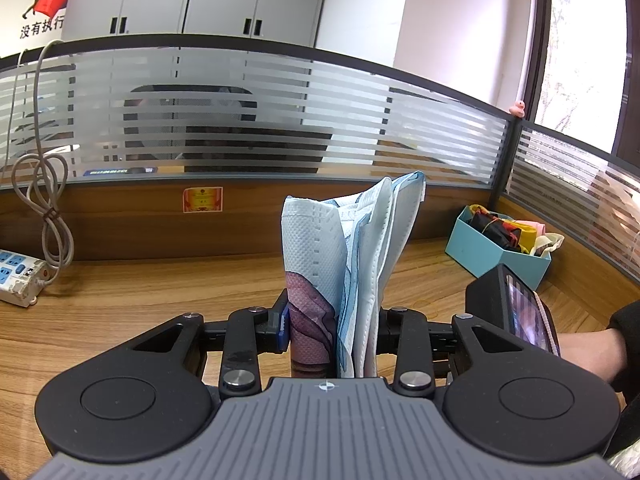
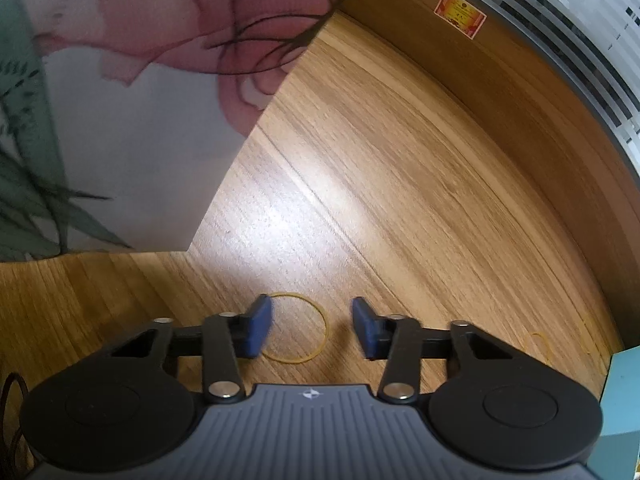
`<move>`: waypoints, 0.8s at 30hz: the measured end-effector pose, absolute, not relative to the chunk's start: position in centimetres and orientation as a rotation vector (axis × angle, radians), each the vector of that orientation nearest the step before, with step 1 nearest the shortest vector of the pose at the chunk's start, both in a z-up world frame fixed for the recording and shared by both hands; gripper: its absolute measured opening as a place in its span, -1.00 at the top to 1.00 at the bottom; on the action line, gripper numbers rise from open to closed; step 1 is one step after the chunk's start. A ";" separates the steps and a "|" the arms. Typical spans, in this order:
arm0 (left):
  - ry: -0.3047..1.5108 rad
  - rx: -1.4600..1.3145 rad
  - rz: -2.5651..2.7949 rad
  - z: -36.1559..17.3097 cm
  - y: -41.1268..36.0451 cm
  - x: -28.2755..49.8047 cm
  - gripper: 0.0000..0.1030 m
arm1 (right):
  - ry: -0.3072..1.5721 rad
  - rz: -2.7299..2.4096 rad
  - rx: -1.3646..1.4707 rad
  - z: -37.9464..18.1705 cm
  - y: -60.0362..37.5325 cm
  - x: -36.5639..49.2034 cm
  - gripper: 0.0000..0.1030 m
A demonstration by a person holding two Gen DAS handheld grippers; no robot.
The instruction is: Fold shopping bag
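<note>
While the left gripper (image 1: 330, 336) is clamped on the folded shopping bag (image 1: 352, 248), the bag stands upright out of its jaws as a thick bundle of white and light blue layers, with a pink and purple printed part low down against the left blue pad (image 1: 282, 326). Its top edge reaches up in front of the wooden band of the frosted desk partition (image 1: 248, 120). Behind the bag and to its right, a light blue box (image 1: 488, 252) full of coloured cloth items sits on the wooden desk (image 1: 140, 292), in the corner by the partition. Far to the left of the bag, a white power strip (image 1: 18, 276) lies on the desk with a looped grey cable (image 1: 44, 196) above it. Just right of the bag, a black device with a small screen (image 1: 520, 312) and a dark sleeve (image 1: 626, 336) show.

From the right wrist view, the right gripper (image 2: 312, 328) points down at the desk with its blue fingers (image 2: 256, 328) apart and nothing pressed between them. A yellow rubber band (image 2: 320, 338) lies flat on the wood between the two fingers. The bag fills the upper left here, with a pink flower and green leaves printed on it, well apart from this gripper. Further right of the rubber band, near the light blue box, fainter yellow bands (image 2: 540, 344) lie on the desk.
</note>
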State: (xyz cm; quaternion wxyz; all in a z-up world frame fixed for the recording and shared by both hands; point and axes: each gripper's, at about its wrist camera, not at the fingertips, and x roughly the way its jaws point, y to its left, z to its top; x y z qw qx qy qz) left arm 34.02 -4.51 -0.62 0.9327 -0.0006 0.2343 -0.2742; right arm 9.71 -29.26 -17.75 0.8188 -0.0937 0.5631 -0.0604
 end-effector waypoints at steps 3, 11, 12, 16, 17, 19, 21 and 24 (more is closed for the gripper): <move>0.481 -0.001 -0.560 -0.6 -4.5 34.0 0.27 | 1.203 -0.130 -0.199 -17.8 -29.6 9.9 0.54; 0.486 0.000 -0.561 -0.7 -4.5 34.1 0.27 | 1.217 -0.115 -0.218 -18.0 -29.8 9.9 0.99; 0.487 0.000 -0.560 -0.7 -4.5 34.1 0.27 | 1.217 -0.113 -0.225 -18.0 -29.7 9.9 0.99; 0.488 0.001 -0.559 -0.7 -4.5 34.1 0.27 | 1.220 -0.123 -0.172 -17.6 -30.2 9.8 1.00; 0.488 0.001 -0.559 -0.7 -4.5 34.1 0.27 | 1.217 -0.126 -0.165 -17.3 -30.3 9.7 1.00; 0.489 -0.001 -0.559 -0.7 -4.5 34.1 0.27 | 1.212 -0.133 -0.157 -16.8 -30.3 9.2 1.00; 0.490 0.000 -0.560 -0.8 -4.5 34.2 0.27 | 1.212 -0.145 -0.148 -16.2 -30.4 8.6 1.00; 0.491 0.000 -0.562 -0.9 -4.5 34.1 0.27 | 1.215 -0.169 -0.111 -15.5 -30.9 7.6 1.00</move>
